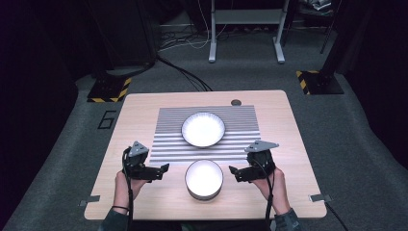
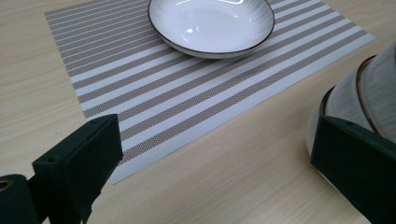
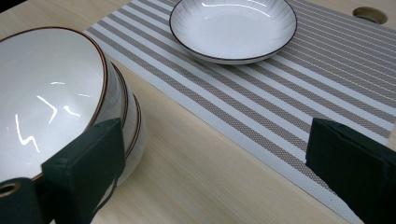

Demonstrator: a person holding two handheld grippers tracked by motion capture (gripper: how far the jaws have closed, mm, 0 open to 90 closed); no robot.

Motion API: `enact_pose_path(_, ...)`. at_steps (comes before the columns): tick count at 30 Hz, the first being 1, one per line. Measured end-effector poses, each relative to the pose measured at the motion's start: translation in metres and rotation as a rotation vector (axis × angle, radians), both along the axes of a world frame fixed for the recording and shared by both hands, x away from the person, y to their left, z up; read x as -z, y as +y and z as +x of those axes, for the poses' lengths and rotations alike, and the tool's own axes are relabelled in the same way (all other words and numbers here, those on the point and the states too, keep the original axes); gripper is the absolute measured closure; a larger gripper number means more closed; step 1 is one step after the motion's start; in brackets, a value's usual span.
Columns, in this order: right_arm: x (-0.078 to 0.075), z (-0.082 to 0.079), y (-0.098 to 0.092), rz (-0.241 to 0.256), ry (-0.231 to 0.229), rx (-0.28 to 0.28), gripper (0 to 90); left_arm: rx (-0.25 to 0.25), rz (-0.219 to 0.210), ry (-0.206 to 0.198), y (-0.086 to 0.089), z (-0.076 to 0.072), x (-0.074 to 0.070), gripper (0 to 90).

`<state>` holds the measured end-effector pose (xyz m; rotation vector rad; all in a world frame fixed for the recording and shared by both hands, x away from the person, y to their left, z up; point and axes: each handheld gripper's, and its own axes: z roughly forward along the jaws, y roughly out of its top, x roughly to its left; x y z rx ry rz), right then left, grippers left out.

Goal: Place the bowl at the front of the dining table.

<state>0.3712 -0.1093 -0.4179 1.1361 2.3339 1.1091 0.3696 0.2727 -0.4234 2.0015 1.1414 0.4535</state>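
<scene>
A stack of white bowls (image 1: 204,179) with brown rims is seen on the bare wood of the table (image 1: 288,125), near the person's edge and just in front of the striped placemat (image 1: 240,144). At least three nested rims are counted in the right gripper view. A shallow white dish (image 1: 203,129) is set on the placemat, beyond the stack and apart from it. The left gripper (image 1: 163,169) is held to the left of the stack and the right gripper (image 1: 234,172) to its right, both pointed inward. The jaws of each are spread wide apart with nothing between them. A round hole (image 1: 235,102) is noted at the table's far edge.
</scene>
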Motion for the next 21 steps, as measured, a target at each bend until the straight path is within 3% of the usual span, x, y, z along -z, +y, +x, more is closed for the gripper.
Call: enact_pose_path(21, -0.015, -0.001, 0.032, -0.021, 0.0, -0.08, 4.9, 0.122, -0.006, 0.004, -0.035, -0.004, -0.023, 2.5)
